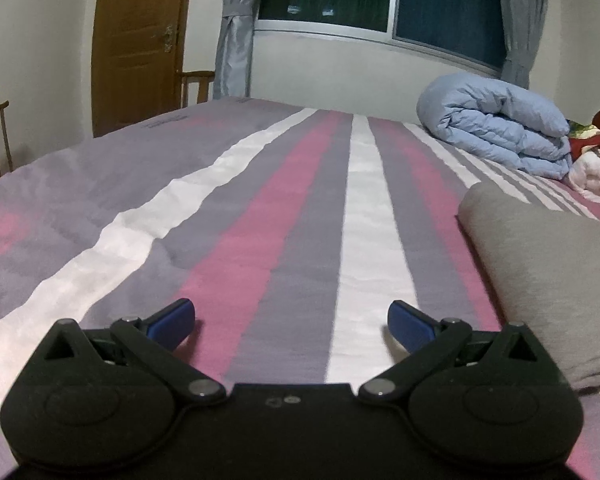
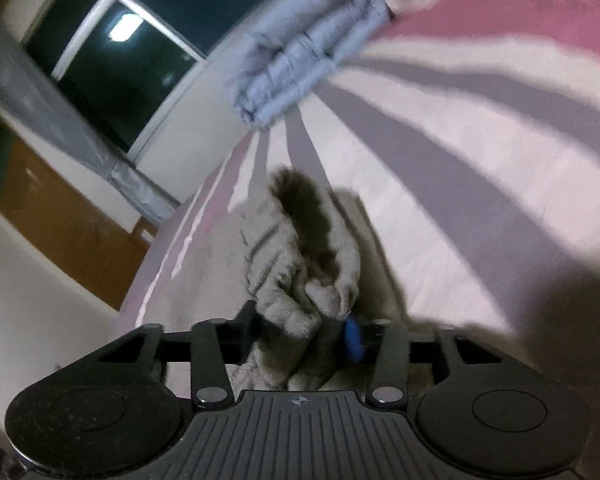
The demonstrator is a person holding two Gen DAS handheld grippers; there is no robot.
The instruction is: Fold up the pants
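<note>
Right tool (image 2: 300,330) pinches bunched grey pants (image 2: 300,264), view blurred. Left tool (image 1: 291,320) wide, holding nothing, low over bed (image 1: 260,220); pants cut off at right.

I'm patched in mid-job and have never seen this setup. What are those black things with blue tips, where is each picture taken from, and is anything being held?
Each picture comes from a fisheye camera mounted on a hand-held claw, looking forward along its two blue-tipped fingers. A person holds one claw in each hand; there is no robot arm.

The left view shows the left claw open and empty, low over the striped bed. The grey pants lie to its right, and a folded blue quilt sits further back.

The right view is tilted and blurred. There the right claw is shut on a bunched part of the pants.
</note>
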